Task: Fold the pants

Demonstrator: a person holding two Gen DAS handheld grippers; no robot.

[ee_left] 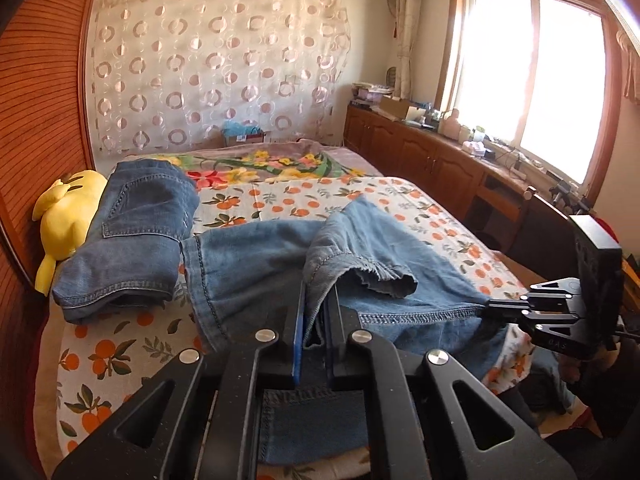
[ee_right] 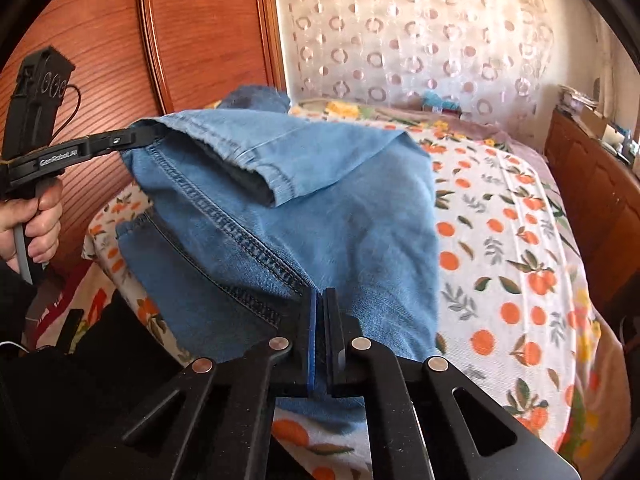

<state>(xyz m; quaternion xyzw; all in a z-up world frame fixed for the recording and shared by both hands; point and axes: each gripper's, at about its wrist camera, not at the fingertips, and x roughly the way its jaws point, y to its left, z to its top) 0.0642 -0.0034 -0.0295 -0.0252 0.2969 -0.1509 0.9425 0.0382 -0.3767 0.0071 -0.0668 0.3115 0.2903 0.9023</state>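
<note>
Light blue denim pants (ee_left: 260, 264) lie partly folded on the bed, with one hemmed leg end (ee_left: 360, 268) draped on top. My left gripper (ee_left: 318, 312) is shut on the near edge of the pants. My right gripper (ee_left: 490, 306) shows at the right of the left wrist view, shut on the seamed edge. In the right wrist view the right gripper (ee_right: 320, 300) is shut on the pants (ee_right: 340, 208) beside a thick seam. The left gripper (ee_right: 154, 134) holds the far left corner and lifts the cloth off the bed.
A darker, folded pair of jeans (ee_left: 136, 236) lies at the left beside a yellow plush toy (ee_left: 66, 220). The bed (ee_right: 512, 248) has an orange-fruit print sheet and a floral blanket (ee_left: 260, 164) behind. Wooden cabinets (ee_left: 432, 156) run under the window. A wooden headboard (ee_right: 208, 32) stands left.
</note>
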